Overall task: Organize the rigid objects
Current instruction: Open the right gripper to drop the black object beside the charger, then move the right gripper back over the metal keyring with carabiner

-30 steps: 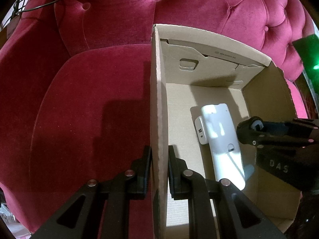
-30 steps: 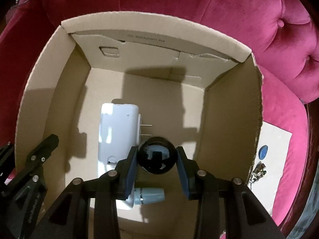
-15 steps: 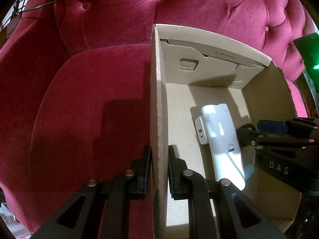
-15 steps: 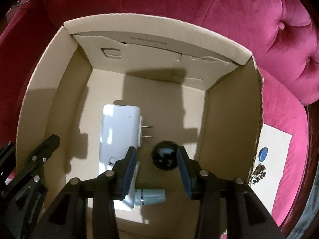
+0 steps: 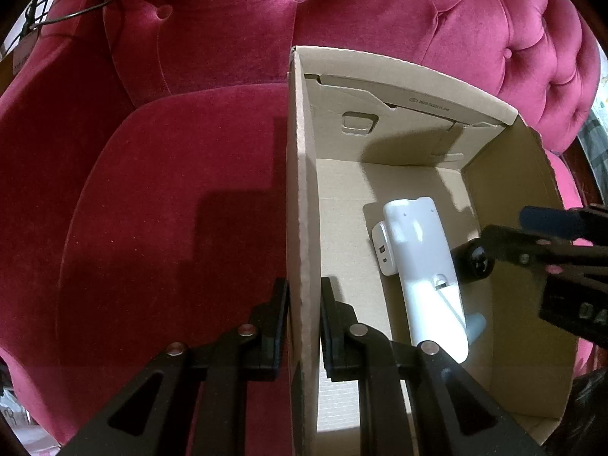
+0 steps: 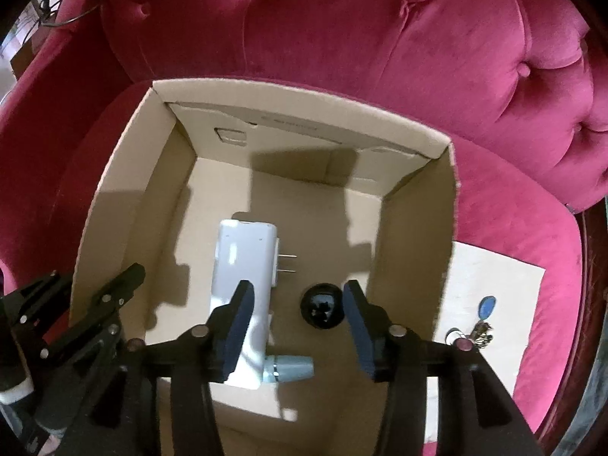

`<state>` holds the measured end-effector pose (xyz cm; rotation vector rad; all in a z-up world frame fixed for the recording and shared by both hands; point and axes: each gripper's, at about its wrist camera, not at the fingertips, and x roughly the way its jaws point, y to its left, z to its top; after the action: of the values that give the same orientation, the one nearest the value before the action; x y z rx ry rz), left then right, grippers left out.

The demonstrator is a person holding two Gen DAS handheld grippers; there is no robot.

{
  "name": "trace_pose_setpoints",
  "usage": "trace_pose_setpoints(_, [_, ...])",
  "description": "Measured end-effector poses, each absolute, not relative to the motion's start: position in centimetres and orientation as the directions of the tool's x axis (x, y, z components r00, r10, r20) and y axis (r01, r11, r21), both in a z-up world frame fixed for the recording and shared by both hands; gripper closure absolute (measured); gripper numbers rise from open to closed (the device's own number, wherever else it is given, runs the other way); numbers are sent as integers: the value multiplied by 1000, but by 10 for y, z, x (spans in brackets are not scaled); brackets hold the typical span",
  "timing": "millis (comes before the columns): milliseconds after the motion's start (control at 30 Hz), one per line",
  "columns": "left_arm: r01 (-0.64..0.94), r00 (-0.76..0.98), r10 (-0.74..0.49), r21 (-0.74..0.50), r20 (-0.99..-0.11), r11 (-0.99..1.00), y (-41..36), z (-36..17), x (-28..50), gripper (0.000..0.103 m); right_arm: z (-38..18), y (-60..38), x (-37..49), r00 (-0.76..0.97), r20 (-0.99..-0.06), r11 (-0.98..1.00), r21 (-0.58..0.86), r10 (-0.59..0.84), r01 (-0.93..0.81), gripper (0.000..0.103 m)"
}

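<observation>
An open cardboard box (image 5: 300, 190) stands on a red velvet seat. My left gripper (image 5: 302, 288) is shut on the box's left wall, one finger on each side. On the box floor lie a white plug-in device (image 6: 243, 266) with two prongs, a pale blue cylinder (image 6: 292, 370) and a glossy black ball (image 6: 323, 309). My right gripper (image 6: 298, 288) hovers above the ball, its jaws opening. The ball shows between the blue pads, but they do not touch it. In the left wrist view, the right gripper (image 5: 532, 235) reaches in from the right over the ball (image 5: 475, 262).
The box sits in a tufted red armchair (image 6: 380, 38). To the right of the box, a white sheet (image 6: 494, 285) on the seat carries a blue tag (image 6: 487, 307) and a bunch of keys (image 6: 478, 330). A wire loop (image 5: 76, 3) hangs at the chair's upper left.
The right gripper let go of the black ball, which now lies on the box floor. Its jaws widened and it rose. The left gripper kept still on the box wall.
</observation>
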<state>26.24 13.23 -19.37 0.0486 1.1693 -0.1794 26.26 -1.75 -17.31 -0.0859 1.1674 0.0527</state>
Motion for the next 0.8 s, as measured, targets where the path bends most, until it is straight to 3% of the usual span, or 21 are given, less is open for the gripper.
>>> trace_pose_setpoints(200, [166, 378, -115, -55, -918, 985, 132, -194, 262, 87, -154, -23, 255, 422, -906, 997, -40, -6, -72, 21])
trace_pose_setpoints(467, [166, 378, -113, -52, -919, 985, 130, -194, 263, 87, -131, -45, 245, 471, -882, 999, 0, 23, -49, 4])
trace_pose_setpoints(800, [166, 379, -111, -51, -919, 985, 129, -194, 262, 87, -112, -100, 231, 515, -857, 998, 39, 13, 40, 0])
